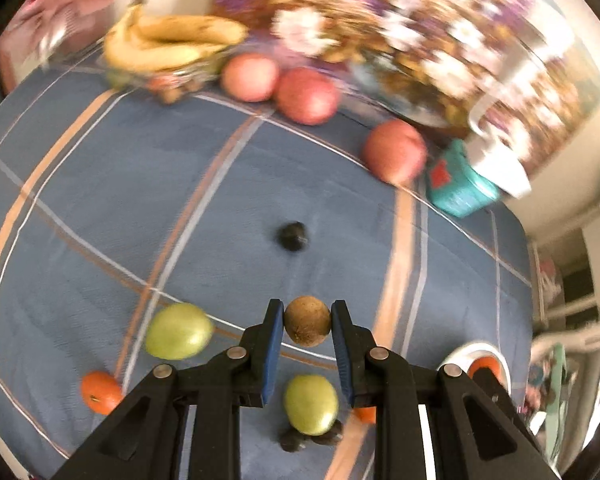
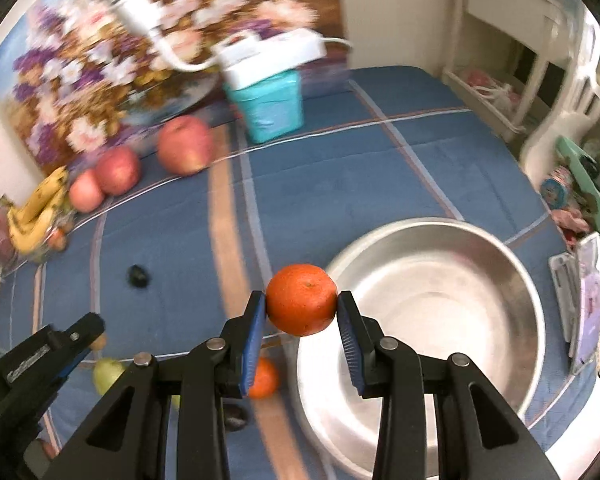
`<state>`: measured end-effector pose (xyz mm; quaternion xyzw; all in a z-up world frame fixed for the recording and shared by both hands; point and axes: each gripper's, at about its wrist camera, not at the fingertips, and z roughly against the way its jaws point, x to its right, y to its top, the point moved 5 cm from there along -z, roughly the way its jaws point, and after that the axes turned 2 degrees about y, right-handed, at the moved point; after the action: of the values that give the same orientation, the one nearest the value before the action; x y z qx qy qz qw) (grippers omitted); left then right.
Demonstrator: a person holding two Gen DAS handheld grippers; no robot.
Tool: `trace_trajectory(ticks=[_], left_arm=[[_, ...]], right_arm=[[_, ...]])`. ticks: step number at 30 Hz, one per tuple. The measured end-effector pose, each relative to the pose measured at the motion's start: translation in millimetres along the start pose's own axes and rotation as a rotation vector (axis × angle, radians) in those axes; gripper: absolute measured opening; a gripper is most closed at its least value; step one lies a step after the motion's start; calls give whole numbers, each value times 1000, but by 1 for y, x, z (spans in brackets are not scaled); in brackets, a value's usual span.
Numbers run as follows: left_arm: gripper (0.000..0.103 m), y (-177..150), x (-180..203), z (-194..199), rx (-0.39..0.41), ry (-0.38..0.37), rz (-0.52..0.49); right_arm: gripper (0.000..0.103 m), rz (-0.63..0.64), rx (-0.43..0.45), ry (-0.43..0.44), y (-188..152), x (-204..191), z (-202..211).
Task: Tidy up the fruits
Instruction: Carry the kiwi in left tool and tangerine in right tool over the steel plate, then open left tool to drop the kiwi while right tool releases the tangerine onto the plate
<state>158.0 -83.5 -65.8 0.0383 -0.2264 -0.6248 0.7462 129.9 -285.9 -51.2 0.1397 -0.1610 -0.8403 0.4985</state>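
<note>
1. We hold a tangerine (image 2: 301, 299) clamped in the right gripper (image 2: 301, 322), lifted above the bench (image 2: 380, 168).
2. The steel bowl (image 2: 440, 236) lies just right of the tangerine, so the right gripper is nearer; a short move rightward looks enough.
3. Our left gripper (image 1: 307, 338) is clamped on a brown kiwi (image 1: 307, 321), left of the bowl.

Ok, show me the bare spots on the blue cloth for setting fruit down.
Free: the broad patch between the dark fruit, the teal box and the steel bowl; the bowl itself holds nothing. Crowded: near the left gripper, where green fruits and a tangerine cluster; apples line the far edge.
</note>
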Motion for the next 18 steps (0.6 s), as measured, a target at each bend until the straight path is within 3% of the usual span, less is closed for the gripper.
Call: trace_trajectory(ticks=[2, 12, 18], left_arm=[[26, -7, 17, -1, -20, -31, -51], [26, -67, 108, -4, -91, -140, -399], [26, -95, 126, -23, -172, -162, -455]], right_arm=[[38, -18, -2, -59, 2, 20, 1], [38, -136, -14, -132, 1, 86, 4], [38, -190, -29, -166, -2, 114, 2]])
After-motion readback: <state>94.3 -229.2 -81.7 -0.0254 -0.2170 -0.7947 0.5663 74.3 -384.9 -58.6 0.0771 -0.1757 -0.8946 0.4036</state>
